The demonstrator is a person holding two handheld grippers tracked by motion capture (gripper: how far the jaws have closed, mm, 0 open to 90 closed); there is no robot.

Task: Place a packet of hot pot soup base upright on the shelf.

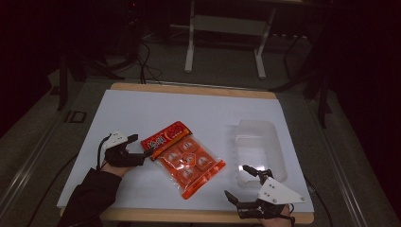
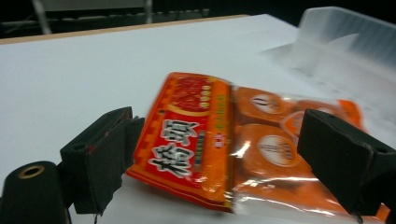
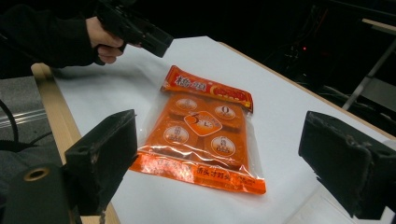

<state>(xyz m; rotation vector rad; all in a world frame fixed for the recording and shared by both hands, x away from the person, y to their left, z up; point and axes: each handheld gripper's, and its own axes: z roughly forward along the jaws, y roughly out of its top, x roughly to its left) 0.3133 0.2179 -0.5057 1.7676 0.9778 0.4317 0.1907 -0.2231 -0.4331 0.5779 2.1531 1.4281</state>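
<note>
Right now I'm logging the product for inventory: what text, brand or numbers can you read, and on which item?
Snack bag, red header: two large Chinese characters, seemingly "梅頭"; too blurred to be sure.
Snack bag, small print beside them: too blurred.
Snack bag, round labels on the inner packets: too small.
Snack bag, bottom strip: Chinese print, unreadable.
Clear plastic container: no text.

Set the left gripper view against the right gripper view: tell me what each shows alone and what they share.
Left gripper view alone: the clear plastic tray, beyond the snack bag's red header, which lies between its open fingers. Right gripper view alone: the left gripper in the person's hand, and the bag's whole length down to its orange bottom seal. Both: the orange snack bag and the white table cover.
</note>
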